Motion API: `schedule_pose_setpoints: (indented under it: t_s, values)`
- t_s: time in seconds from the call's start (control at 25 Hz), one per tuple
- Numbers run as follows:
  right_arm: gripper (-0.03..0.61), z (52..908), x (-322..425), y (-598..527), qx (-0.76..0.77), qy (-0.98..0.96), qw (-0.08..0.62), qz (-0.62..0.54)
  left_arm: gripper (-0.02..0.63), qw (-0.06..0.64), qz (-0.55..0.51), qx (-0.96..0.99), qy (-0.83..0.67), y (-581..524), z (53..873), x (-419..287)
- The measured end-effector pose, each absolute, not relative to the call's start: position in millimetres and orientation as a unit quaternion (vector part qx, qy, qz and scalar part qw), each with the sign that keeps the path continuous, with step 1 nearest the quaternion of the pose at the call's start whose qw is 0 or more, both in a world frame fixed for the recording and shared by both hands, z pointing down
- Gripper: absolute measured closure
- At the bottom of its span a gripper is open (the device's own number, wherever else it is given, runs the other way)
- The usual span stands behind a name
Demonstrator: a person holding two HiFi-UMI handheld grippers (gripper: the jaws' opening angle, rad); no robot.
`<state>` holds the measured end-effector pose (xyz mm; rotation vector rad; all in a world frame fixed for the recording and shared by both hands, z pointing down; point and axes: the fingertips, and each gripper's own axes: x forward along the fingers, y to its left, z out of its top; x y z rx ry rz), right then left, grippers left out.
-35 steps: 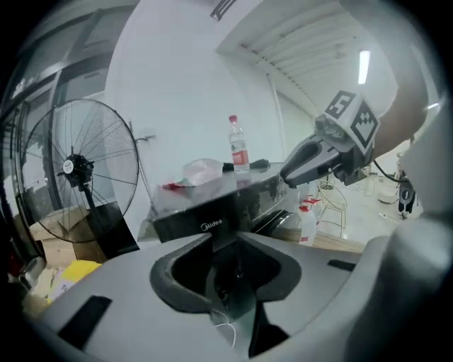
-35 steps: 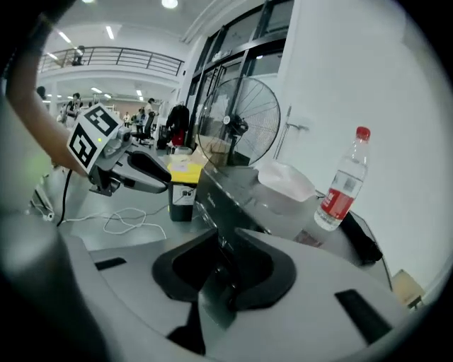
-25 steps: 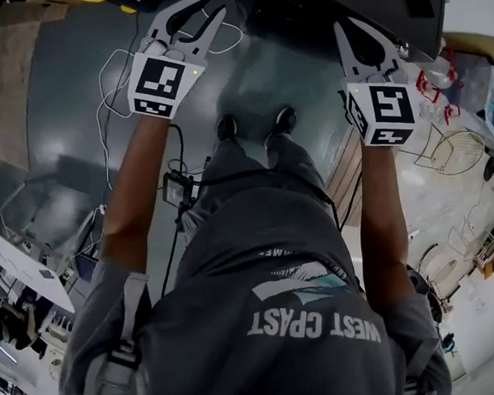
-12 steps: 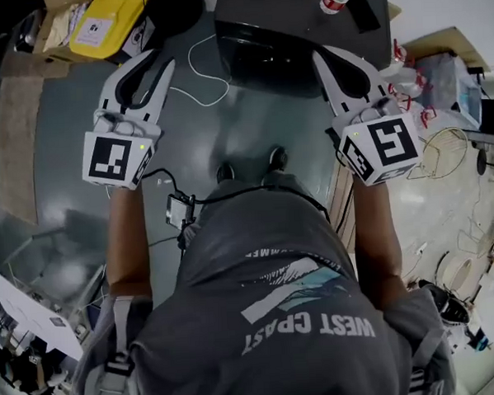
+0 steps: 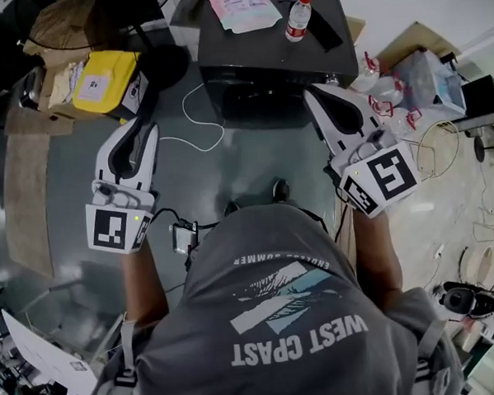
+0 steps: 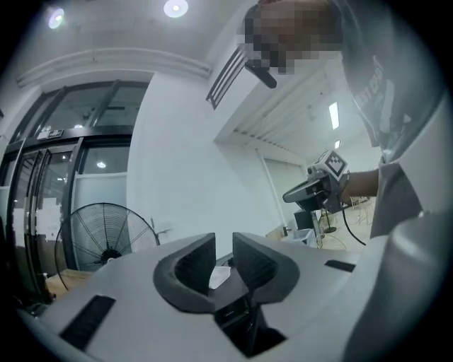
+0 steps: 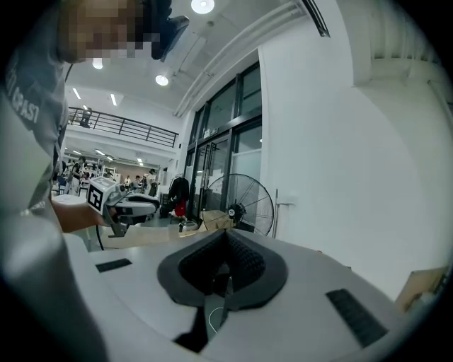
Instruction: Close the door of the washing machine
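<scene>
Washing machine (image 5: 277, 67) sat on floor (image 5: 254, 167) ahead, bottle (image 5: 298, 16) and paper (image 5: 244, 7) on top, white cable (image 5: 202, 129) lying before it. Left claw (image 5: 145, 125) empty, narrow gap, closing; right claw (image 5: 312, 94) fully closed, empty.

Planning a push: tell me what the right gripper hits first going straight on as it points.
Likely the standing fan before the white wall; the right gripper shows nothing nearer in its own view. It seems to clear the washing machine, but depth is unclear.
</scene>
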<state>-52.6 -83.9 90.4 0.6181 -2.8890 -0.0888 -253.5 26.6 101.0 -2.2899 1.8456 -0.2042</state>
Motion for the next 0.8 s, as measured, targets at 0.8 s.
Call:
schedule_pose_setpoints:
  t_s: [0.8]
  values:
    - [0.552,82,-45,7,0.217,-0.972,0.087,-0.037,0.535,0.074,-0.037,-0.818,0.569,103,113,-211]
